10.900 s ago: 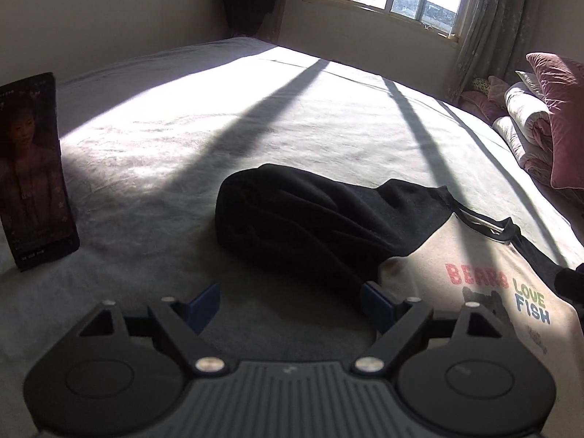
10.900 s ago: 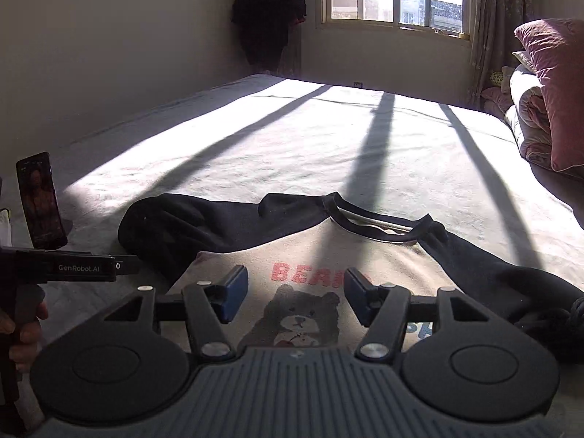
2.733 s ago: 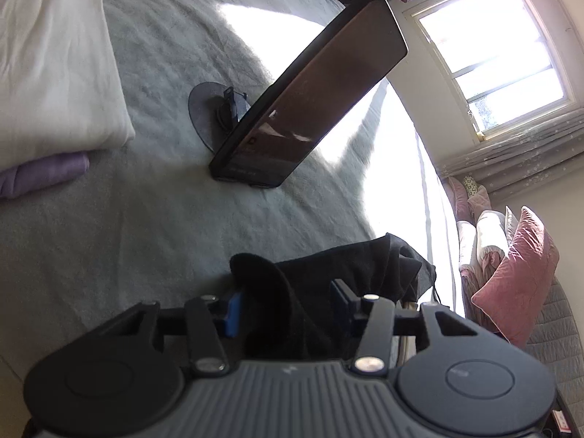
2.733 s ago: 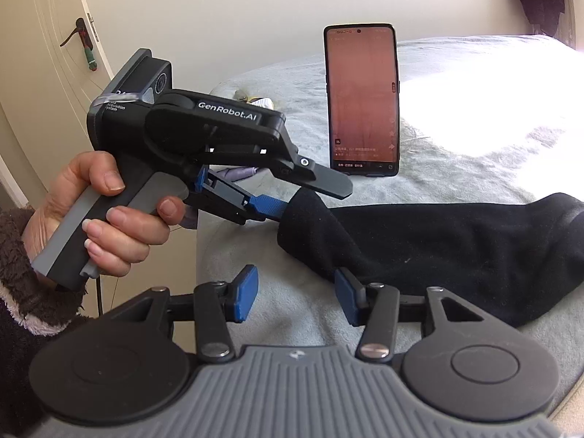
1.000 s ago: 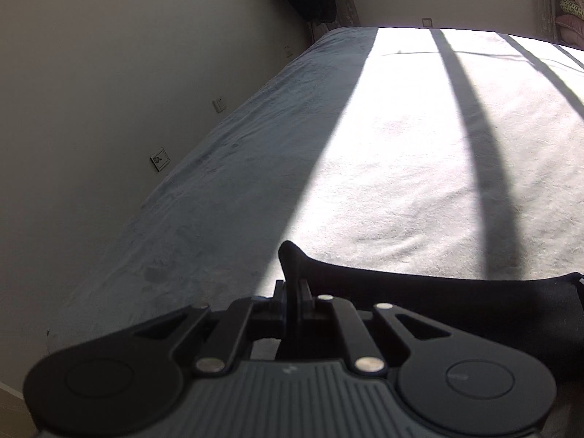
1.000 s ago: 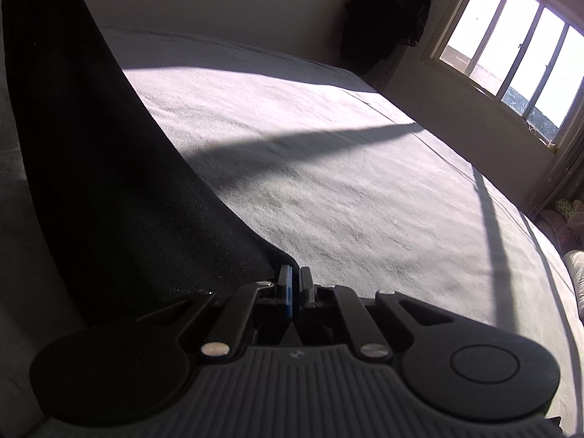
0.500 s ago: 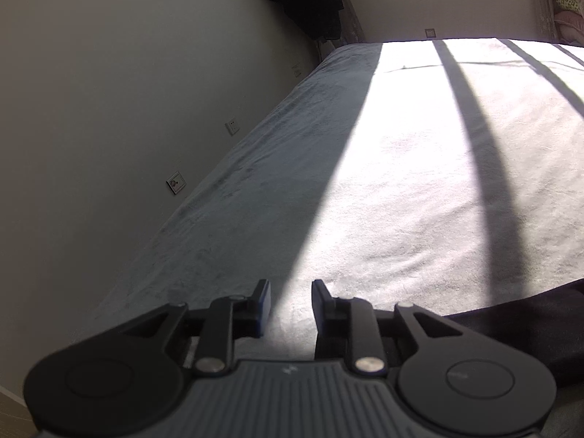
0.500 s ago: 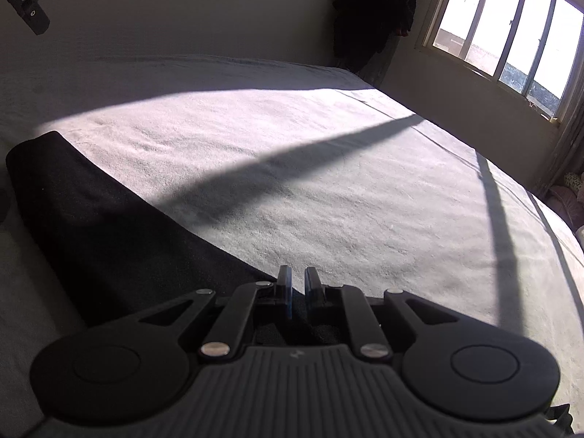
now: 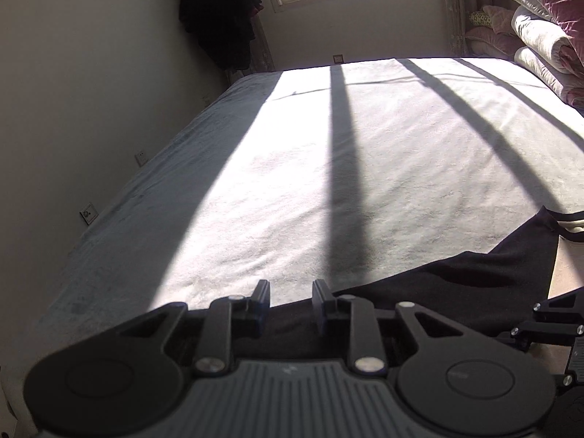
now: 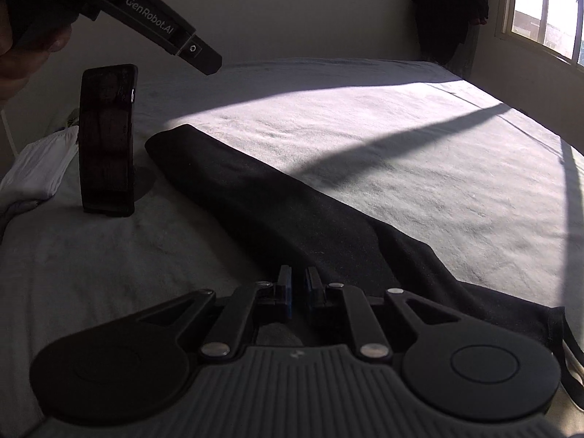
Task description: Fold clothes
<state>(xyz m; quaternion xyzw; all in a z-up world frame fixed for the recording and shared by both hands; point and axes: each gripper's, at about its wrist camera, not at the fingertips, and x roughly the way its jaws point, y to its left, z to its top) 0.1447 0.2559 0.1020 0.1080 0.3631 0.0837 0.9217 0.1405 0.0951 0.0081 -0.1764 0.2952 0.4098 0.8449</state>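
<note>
Black cloth is the thing to watch: the sleeve (image 9: pixel 456 292) of the shirt lies flat on the bed (image 9: pixel 365 168), running from the left claw (image 9: pixel 290 304) out toward 3 o'clock. In the left wrist view that claw's jaws have just been opening and stand apart with nothing pinched between them; the sleeve edge passes beneath.

In the right wrist view the sleeve (image 10: pixel 255 204) stretches from 10 o'clock down to 5 o'clock. The right claw (image 10: pixel 298 294) is parted only a sliver, gripping nothing I can see. A phone (image 10: pixel 107 140) stands propped at 9 o'clock, just beside the cuff. Dragging the sleeve over for the fold could likely knock it flat, and too thin a pinch may let the cloth slip.
</note>
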